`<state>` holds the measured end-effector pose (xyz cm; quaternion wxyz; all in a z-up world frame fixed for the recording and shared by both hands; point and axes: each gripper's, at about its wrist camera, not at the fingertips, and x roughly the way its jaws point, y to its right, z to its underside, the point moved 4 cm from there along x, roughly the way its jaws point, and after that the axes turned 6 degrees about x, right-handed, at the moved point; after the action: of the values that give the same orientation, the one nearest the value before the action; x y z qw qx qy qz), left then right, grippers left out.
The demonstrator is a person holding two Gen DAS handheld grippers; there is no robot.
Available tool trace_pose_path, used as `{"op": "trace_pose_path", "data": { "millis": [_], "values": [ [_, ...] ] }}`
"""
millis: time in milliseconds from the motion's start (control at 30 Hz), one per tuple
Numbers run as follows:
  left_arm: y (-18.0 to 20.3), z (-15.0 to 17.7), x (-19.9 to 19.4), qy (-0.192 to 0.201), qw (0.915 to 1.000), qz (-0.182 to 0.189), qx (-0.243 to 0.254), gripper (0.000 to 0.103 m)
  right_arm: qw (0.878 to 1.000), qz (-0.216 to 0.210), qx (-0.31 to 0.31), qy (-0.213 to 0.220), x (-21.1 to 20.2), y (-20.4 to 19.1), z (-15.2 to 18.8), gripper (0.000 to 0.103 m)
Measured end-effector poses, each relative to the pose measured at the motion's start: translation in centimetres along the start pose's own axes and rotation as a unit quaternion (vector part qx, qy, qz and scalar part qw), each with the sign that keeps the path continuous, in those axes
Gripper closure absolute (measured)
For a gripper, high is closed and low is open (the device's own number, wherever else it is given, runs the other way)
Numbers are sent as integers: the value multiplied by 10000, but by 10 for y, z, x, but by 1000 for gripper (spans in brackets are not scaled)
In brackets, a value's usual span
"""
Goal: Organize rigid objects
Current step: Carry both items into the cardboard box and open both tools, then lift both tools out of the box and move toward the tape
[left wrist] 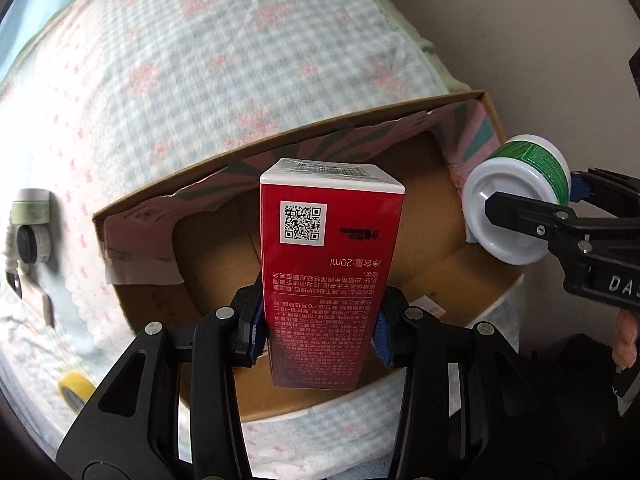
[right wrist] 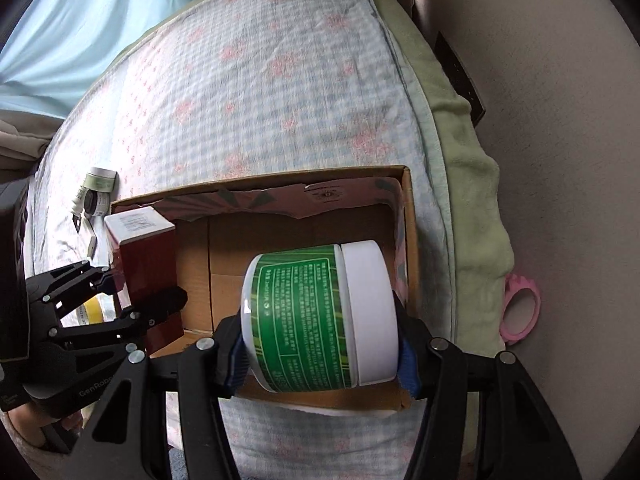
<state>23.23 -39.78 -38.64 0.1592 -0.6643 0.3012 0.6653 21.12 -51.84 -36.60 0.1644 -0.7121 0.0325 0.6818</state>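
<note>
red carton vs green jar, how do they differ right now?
Shape: the red carton is a tall rectangular box; the green jar is a round tub with a white lid.
Holder: left gripper clamps the carton, right gripper clamps the jar.
Shared: both hang above the open cardboard box.

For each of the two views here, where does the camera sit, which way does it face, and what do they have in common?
Left wrist view: sits on the left tool, facing steeply down along its fingers at the red carton it grips above the open cardboard box; a fingertip shows lower right.
Right wrist view: sits on the right tool, facing down at the green-labelled white jar it grips sideways over the same box; part of a hand shows lower left.
Shared: box, checked bedcover, carton, jar, and each view shows the other tool.
</note>
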Motion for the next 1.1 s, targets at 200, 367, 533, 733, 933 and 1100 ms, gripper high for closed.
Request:
{"op": "trace_pose_path", "data": {
  "millis": [200, 367, 533, 733, 933, 1100],
  "values": [
    [-12, 1, 34, -349, 9992, -205, 74, 65, 9982, 127, -575, -119, 41, -17, 0, 48],
    [-11, 11, 56, -528, 9979, -283, 259, 65, 9980, 159, -569, -247, 66, -15, 8, 48],
    [-3, 12, 62, -528, 9962, -421, 544, 65, 9992, 185, -330, -126, 65, -12, 4, 48],
    [1, 14, 50, -217, 9955, -566, 726, 52, 9997, -130, -103, -151, 59, -13, -5, 48],
    [-3, 21, 32, 1, 9949, -638, 780, 0, 9987, -237, -234, 387, 35, -15, -3, 0],
    [-12, 29, 27, 44, 9973, -508, 538, 0, 9978, -372, 161, 520, 23, -9, -9, 0]
  ]
}}
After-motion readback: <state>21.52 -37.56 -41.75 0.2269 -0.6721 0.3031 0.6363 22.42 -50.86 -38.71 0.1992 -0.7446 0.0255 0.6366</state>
